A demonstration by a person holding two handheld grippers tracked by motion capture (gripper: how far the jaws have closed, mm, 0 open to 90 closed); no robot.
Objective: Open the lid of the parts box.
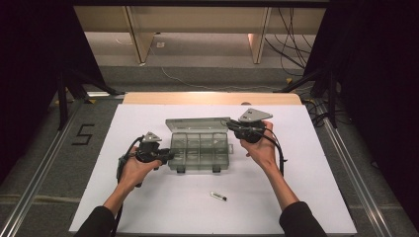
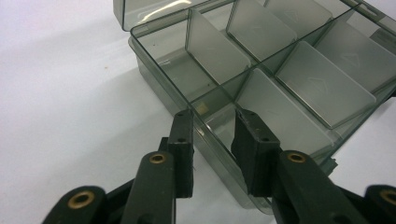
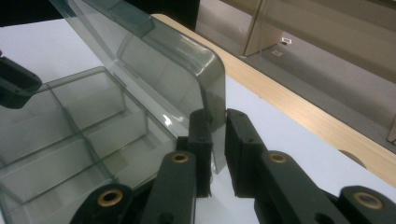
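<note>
A small glass vial (image 1: pixel 218 196) lies near the table's (image 1: pixel 148 207) front edge. Left gripper (image 2: pixel 214 126) straddles the smoky plastic box's (image 1: pixel 200 148) wall; right gripper (image 3: pixel 218 122) pinches its raised lid (image 3: pixel 159 65).

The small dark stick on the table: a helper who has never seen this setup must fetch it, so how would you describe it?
Start at the white table top, then find the clear compartment box at its middle. Nearer the person than the box, lying alone between the forearms, is the small dark stick; it is the one loose thing on the sheet.
</note>
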